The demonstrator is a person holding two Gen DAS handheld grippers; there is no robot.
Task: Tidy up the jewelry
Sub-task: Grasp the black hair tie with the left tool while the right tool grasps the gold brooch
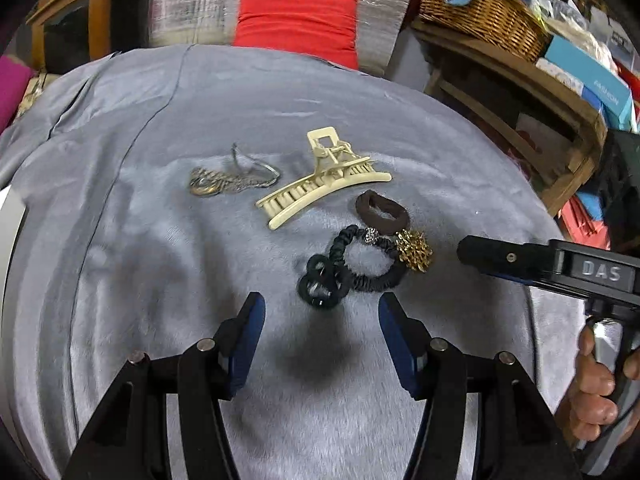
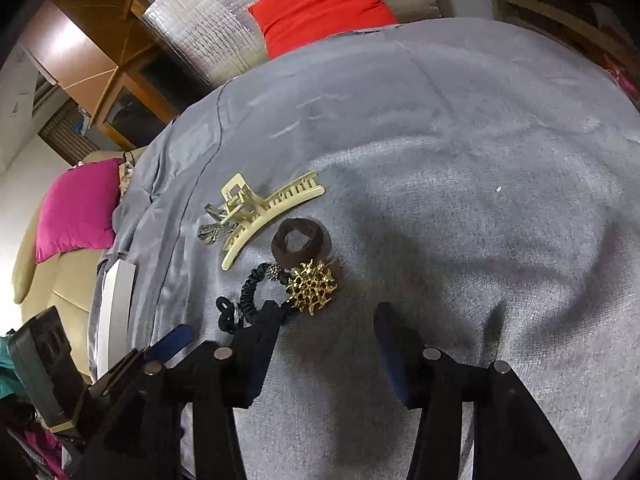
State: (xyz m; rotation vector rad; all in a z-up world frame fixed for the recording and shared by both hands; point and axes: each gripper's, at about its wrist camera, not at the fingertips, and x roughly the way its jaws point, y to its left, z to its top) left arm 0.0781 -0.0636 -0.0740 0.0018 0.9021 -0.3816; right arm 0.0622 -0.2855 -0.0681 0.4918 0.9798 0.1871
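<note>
A cream claw clip (image 1: pixel 320 180) (image 2: pixel 260 210), a brown hair tie (image 1: pixel 382 209) (image 2: pixel 300 242), a black scrunchie (image 1: pixel 366 262) (image 2: pixel 256 296), a black chain-link clip (image 1: pixel 322 282), a gold brooch (image 1: pixel 414 250) (image 2: pixel 312 286) and a metallic earring pile (image 1: pixel 228 180) (image 2: pixel 212 228) lie on the grey cloth (image 1: pixel 160 280) (image 2: pixel 460 160). My left gripper (image 1: pixel 322 320) is open and empty, just short of the black clip. My right gripper (image 2: pixel 324 320) is open and empty, just before the brooch; it also shows in the left wrist view (image 1: pixel 464 249).
A red cushion (image 1: pixel 298 20) (image 2: pixel 324 4) leans on silver foil behind the cloth. A wicker basket (image 1: pixel 480 12) and boxes sit on a wooden shelf at right. A pink cushion (image 2: pixel 76 208) and a white box (image 2: pixel 114 312) lie left.
</note>
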